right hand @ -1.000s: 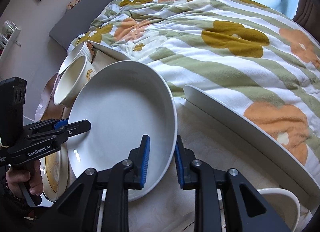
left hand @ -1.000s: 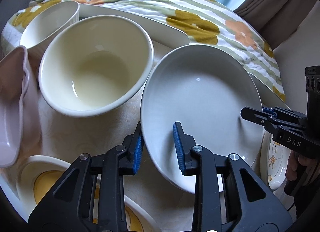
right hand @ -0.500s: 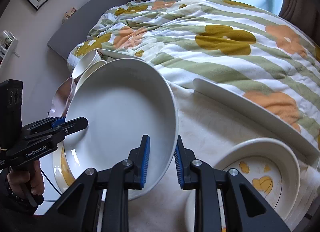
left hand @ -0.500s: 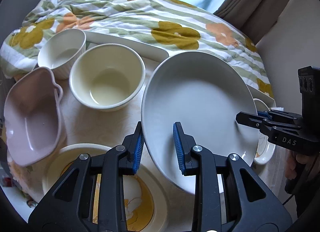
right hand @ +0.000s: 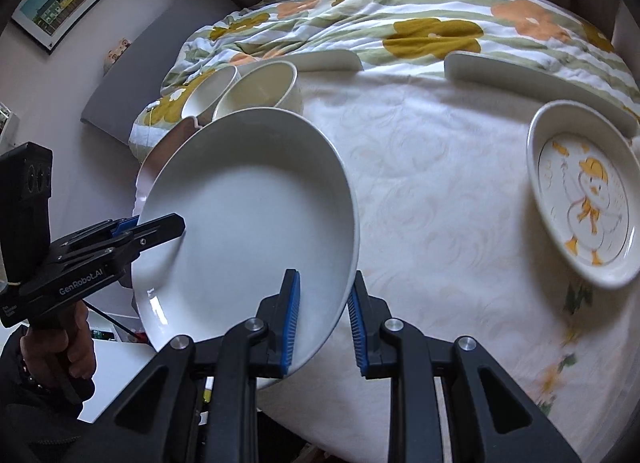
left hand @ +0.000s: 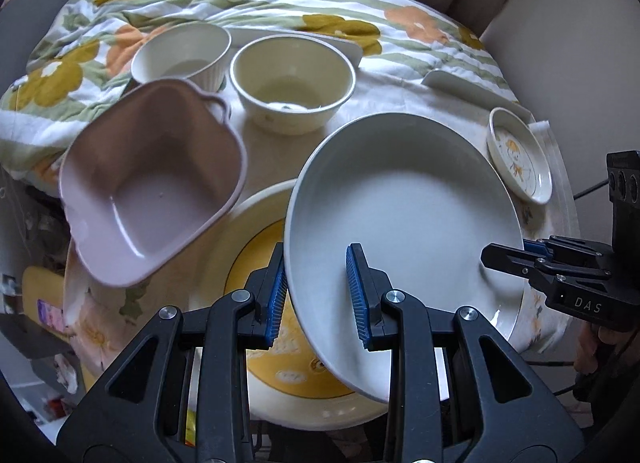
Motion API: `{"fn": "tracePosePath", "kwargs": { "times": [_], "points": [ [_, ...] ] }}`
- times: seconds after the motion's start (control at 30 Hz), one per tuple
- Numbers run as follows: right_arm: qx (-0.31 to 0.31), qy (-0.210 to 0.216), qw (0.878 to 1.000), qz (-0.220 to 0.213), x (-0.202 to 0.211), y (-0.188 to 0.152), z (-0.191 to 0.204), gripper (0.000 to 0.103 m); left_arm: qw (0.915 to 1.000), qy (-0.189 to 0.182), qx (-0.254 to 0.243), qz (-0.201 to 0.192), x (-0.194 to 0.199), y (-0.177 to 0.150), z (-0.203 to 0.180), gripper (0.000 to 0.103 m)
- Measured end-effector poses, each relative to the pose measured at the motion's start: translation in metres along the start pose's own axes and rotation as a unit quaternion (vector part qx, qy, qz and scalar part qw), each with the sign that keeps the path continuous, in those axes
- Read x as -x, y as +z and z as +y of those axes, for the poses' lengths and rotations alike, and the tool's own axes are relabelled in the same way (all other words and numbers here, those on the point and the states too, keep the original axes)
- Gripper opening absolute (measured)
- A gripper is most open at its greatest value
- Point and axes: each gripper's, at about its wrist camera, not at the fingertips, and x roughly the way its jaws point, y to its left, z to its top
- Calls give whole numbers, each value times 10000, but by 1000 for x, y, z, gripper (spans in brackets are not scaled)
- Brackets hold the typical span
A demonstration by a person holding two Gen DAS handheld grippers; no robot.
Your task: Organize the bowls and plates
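The left gripper (left hand: 316,295) and right gripper (right hand: 323,321) both point steeply down, jaws clamped at nine and three o'clock.

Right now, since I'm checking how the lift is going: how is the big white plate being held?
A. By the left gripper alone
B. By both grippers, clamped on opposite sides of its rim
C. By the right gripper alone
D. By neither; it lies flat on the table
B: the left gripper and right gripper each pinch the rim of the big white plate from opposite sides, tilted above the yellow-centred plate.
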Motion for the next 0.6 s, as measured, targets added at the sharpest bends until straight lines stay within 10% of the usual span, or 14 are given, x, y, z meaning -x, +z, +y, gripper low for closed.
{"fn": "tracePosePath", "kwargs": {
  "times": [0.6],
  "points": [
    [-105,-729,9973,-49,-31,-34,38,22,9990,-16,-267,371,-34,-25,31,25]
  ]
}}
